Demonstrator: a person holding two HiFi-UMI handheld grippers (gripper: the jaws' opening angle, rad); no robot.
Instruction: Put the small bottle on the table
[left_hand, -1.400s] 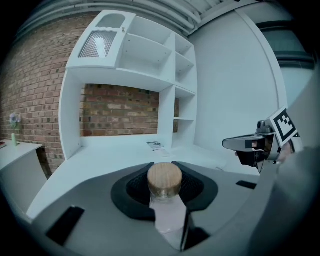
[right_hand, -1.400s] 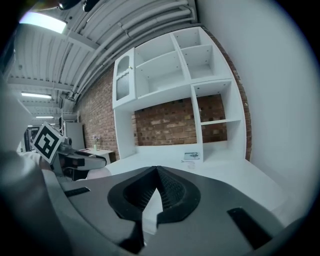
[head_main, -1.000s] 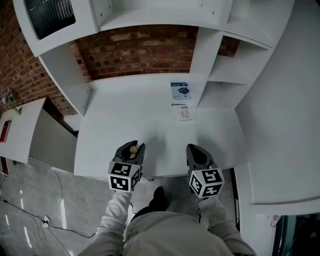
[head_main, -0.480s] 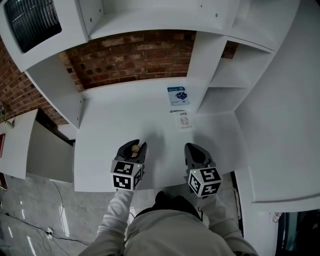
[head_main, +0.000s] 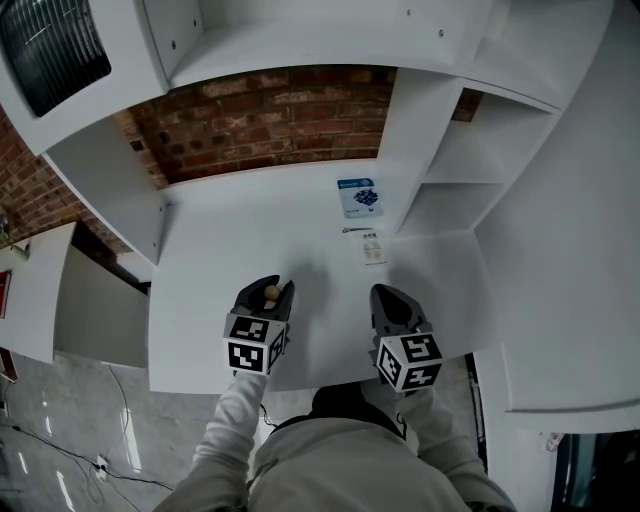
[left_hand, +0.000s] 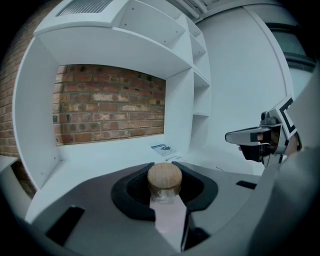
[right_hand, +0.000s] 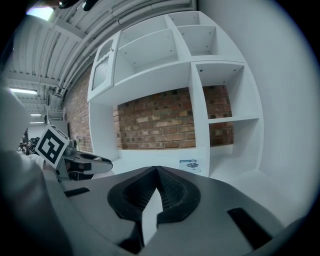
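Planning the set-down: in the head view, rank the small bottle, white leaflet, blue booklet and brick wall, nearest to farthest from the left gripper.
1. small bottle: held in the left gripper.
2. white leaflet: ahead, to the right.
3. blue booklet: just beyond the leaflet.
4. brick wall: at the back.

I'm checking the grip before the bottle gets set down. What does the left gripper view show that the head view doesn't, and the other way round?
Only the left gripper view: the small bottle's clear glass neck under its wooden stopper, pinched between the left gripper's pads. Only the head view: the person's sleeves, the grey floor, and the left gripper's own marker cube. Both: the stopper, the right gripper, the white table, the leaflet and the brick wall.
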